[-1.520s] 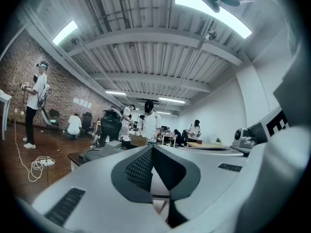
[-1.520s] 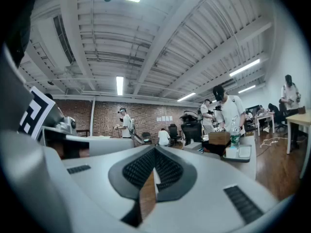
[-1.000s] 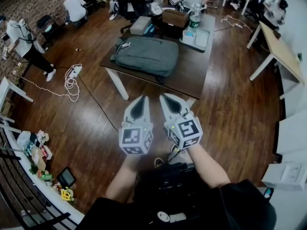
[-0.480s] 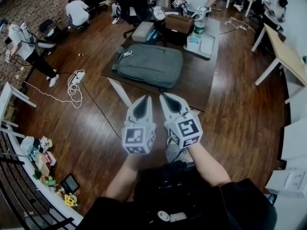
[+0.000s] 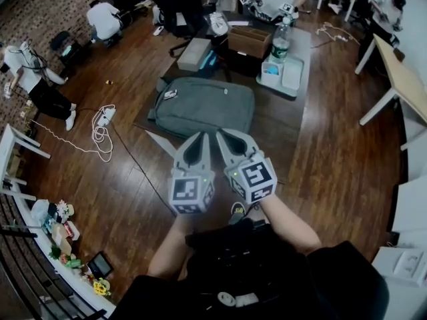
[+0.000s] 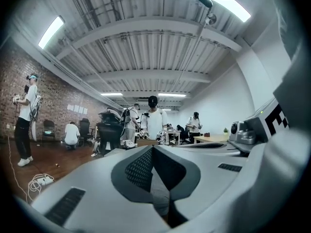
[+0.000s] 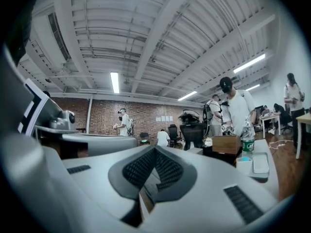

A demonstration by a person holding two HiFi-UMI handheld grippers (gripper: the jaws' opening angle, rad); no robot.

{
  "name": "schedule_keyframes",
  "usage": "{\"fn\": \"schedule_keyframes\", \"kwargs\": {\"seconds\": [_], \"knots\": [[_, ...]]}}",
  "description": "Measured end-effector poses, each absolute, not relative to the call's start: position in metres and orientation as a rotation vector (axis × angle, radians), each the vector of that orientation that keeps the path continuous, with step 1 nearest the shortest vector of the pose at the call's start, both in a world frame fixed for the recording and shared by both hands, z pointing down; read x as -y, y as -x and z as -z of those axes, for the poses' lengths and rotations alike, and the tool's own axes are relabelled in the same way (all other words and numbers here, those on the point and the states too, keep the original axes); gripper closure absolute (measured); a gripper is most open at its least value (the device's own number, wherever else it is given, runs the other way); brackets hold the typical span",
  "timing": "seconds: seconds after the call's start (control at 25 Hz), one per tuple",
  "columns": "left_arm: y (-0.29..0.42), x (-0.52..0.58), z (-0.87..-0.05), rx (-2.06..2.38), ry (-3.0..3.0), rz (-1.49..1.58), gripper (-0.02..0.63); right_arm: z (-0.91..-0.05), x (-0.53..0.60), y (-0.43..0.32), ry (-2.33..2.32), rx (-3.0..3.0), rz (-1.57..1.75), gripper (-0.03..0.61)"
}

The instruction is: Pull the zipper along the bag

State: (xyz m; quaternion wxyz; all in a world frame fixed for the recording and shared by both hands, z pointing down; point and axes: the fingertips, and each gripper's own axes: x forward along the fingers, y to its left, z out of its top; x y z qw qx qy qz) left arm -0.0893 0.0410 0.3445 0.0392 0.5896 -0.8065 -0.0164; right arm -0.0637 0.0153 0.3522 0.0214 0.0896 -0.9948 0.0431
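A grey backpack [image 5: 203, 107] lies flat on a dark wooden table [image 5: 280, 122] in the head view. My left gripper [image 5: 199, 136] and right gripper [image 5: 222, 134] are held side by side just before the table's near edge, short of the bag and not touching it. Both point level toward the bag. In the left gripper view the left gripper [image 6: 152, 147] has its jaws together with nothing between them. The right gripper [image 7: 154, 150] in its own view is also shut and empty. The bag's zipper cannot be made out.
On the table's far part stand a cardboard box [image 5: 249, 41], a water bottle [image 5: 280, 45], a white tray [image 5: 283, 73] and a grey box [image 5: 193, 53]. A cable and power strip [image 5: 100, 122] lie on the floor to the left. Several people work around the room.
Both grippers have moved forward together toward the table. The backpack now lies much nearer to their tips. Both stayed shut.
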Motion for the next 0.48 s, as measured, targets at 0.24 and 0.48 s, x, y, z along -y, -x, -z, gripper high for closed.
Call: {"fn": "schedule_keyframes", "kwargs": {"seconds": [0.24, 0.48], "knots": [[0.116, 0.003, -0.355, 2.461, -1.743, 0.034, 0.623, -0.359, 0.030, 0.091, -0.241, 3.078, -0.129, 0.568], [0.137, 0.025, -0.359, 2.498, -1.730, 0.013, 0.623, -0.367, 0.054, 0.104, -0.229, 3.066, -0.152, 0.568]]}}
